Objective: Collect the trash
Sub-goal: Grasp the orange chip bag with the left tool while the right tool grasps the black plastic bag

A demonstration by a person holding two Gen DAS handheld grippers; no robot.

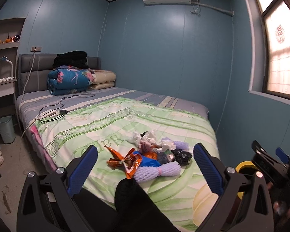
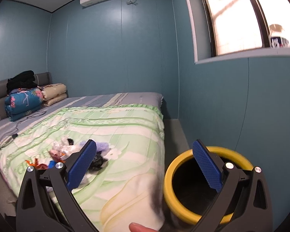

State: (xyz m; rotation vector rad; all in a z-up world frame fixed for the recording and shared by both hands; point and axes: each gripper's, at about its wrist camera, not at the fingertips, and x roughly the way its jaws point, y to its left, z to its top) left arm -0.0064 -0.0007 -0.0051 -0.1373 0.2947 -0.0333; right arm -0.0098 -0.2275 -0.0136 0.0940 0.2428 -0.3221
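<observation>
I held my left gripper (image 1: 145, 166) low over the foot of the bed (image 1: 110, 116), its two blue fingers spread wide with nothing between them, because the trash pile (image 1: 154, 154) lay just ahead and I judged I would need the full gap to take a piece. My right gripper (image 2: 145, 166) was spread the same way and empty, hanging beside the bed's corner over the yellow-rimmed bin (image 2: 185, 210), which stood on the floor tight against the mattress, I think so each piece could be dropped in with a short swing. The nearest trash was a purple foam net (image 1: 156, 172) and an orange wrapper (image 1: 123, 162), touching; behind them lay crumpled white tissue (image 1: 145, 137) and a black bag (image 1: 181, 154). All of it rested on the green quilt (image 1: 110, 116), none yet in the bin. Farther off, folded bedding (image 1: 69, 81) was stacked against the headboard.
</observation>
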